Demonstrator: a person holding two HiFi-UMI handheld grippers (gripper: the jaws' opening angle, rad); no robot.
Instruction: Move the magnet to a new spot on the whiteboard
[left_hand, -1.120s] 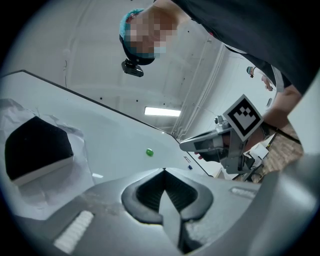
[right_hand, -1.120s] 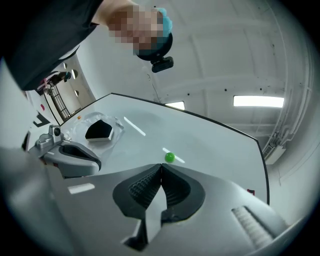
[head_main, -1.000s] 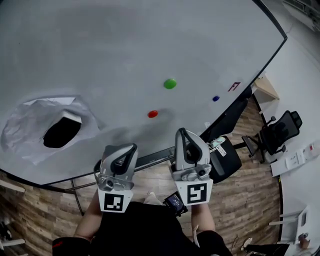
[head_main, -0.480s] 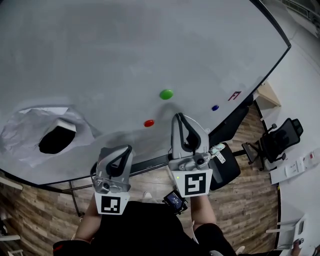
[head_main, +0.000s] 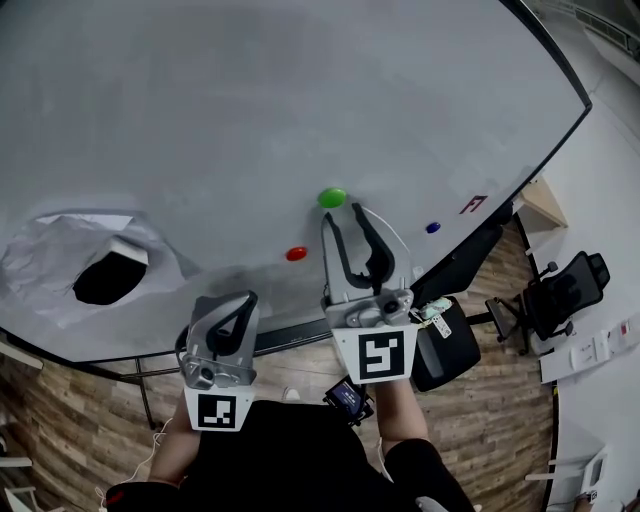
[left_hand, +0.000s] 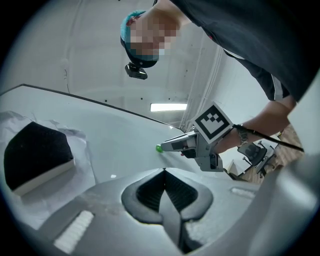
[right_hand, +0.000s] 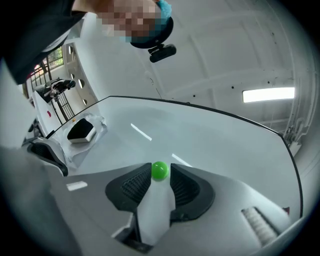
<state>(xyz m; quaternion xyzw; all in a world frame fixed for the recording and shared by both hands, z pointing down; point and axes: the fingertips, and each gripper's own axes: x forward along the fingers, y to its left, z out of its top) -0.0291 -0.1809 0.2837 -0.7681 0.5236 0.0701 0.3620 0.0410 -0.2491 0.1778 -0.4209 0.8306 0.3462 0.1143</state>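
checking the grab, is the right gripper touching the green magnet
Cannot tell. Right gripper view: green magnet sits between the opening jaws of the right gripper; neither contact nor gap shows plainly.

Looks smooth and glossy across the large pale whiteboard (head_main: 250, 100), with soft light streaks on its sheen. Reads as shiny hard plastic on the small round green magnet (head_main: 332, 197). Crumpled, matt white paper-like sheet (head_main: 40, 255) (creased all over) around the white block eraser with the black felt-like face (head_main: 108, 278). Matt grey moulded plastic on the left gripper (head_main: 243, 298); finely ribbed, dull black rubbery pads (left_hand: 150, 192). Wood-grain planks with a low sheen on the brown floor (head_main: 480, 400).
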